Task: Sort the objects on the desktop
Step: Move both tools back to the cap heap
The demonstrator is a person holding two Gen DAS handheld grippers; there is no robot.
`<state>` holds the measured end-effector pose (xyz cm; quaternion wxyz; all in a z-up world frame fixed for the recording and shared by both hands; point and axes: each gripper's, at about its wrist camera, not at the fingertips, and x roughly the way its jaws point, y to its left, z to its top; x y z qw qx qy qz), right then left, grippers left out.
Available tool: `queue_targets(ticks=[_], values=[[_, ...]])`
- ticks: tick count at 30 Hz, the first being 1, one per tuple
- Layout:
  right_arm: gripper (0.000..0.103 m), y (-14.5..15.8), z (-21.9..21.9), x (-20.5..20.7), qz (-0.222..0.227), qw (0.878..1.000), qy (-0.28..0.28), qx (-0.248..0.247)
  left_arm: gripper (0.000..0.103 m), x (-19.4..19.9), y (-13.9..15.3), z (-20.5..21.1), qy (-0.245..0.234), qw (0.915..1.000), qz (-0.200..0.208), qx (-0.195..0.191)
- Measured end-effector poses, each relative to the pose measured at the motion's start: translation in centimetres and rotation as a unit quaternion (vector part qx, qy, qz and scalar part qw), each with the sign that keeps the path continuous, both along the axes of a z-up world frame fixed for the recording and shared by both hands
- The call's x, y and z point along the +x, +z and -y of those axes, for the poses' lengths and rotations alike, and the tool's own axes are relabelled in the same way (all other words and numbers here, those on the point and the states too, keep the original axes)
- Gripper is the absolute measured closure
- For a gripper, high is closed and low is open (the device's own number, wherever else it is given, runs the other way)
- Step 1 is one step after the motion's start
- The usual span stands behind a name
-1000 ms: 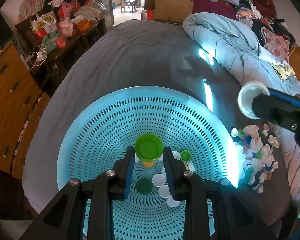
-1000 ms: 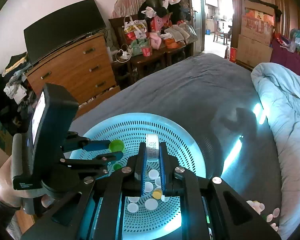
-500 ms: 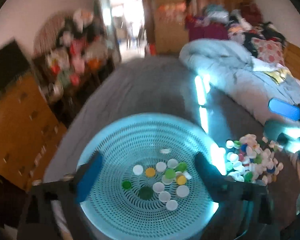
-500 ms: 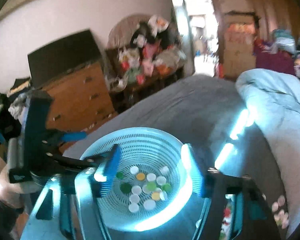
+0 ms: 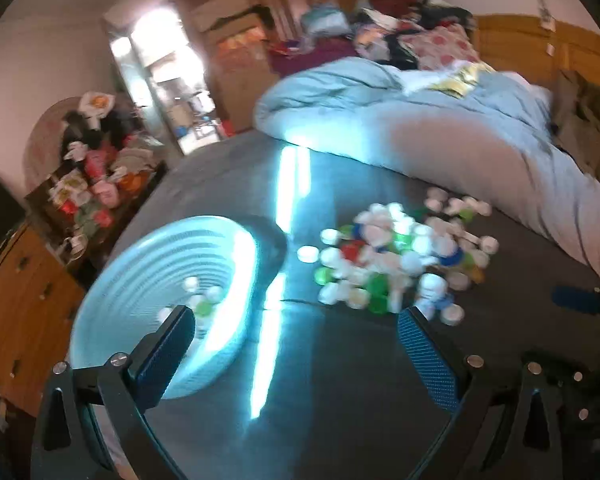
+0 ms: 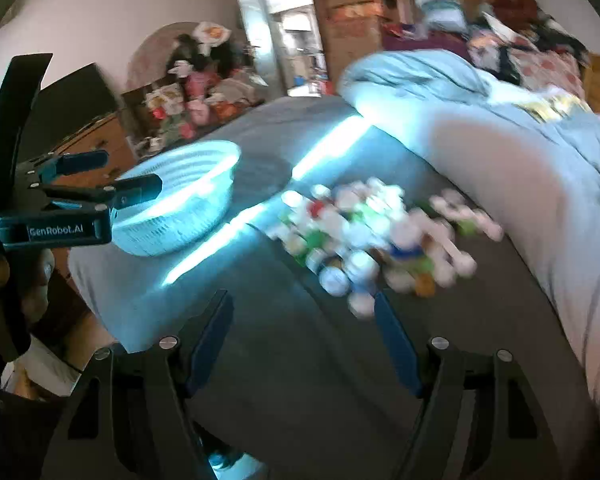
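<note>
Left gripper (image 5: pixel 292 344) spread wide, nothing between the fingers; right gripper (image 6: pixel 304 344) also spread, empty, angled down toward the caps (image 6: pixel 380 232).

Caps heaped loose on the grey bed sheet (image 5: pixel 340 380), just right of the basket (image 5: pixel 160 280); a few already inside the basket.

Likely trouble: blurred frames, so hard to single out one cap in a dense, overlapping heap. Could pinch two at once, or nudge neighbours and scatter them toward the quilt (image 5: pixel 420 120). Soft sheet under the heap, so caps may tip or sink under a finger. Both grippers near the same heap: could collide.

Around the basket: dresser (image 5: pixel 16 312) and cluttered table beyond it, well apart. Nothing between basket and heap.
</note>
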<state>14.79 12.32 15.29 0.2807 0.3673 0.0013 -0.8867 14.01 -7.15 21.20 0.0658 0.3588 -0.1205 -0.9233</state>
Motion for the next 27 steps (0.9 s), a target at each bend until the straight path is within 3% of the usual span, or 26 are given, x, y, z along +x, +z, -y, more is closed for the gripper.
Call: queue_targets(ticks=[11, 27], values=[[0.035, -2.2, -4.1, 0.1, 0.032, 0.998, -0.032, -0.034, 0.0, -0.9, -0.8, -4.7, -0.017, 0.9994, 0.019, -0.021], [0.035, -3.6, -4.2, 0.0, 0.052, 0.997, -0.039, -0.039, 0.0, -2.2, -2.5, -5.3, -0.023, 0.9985, 0.048, -0.009]])
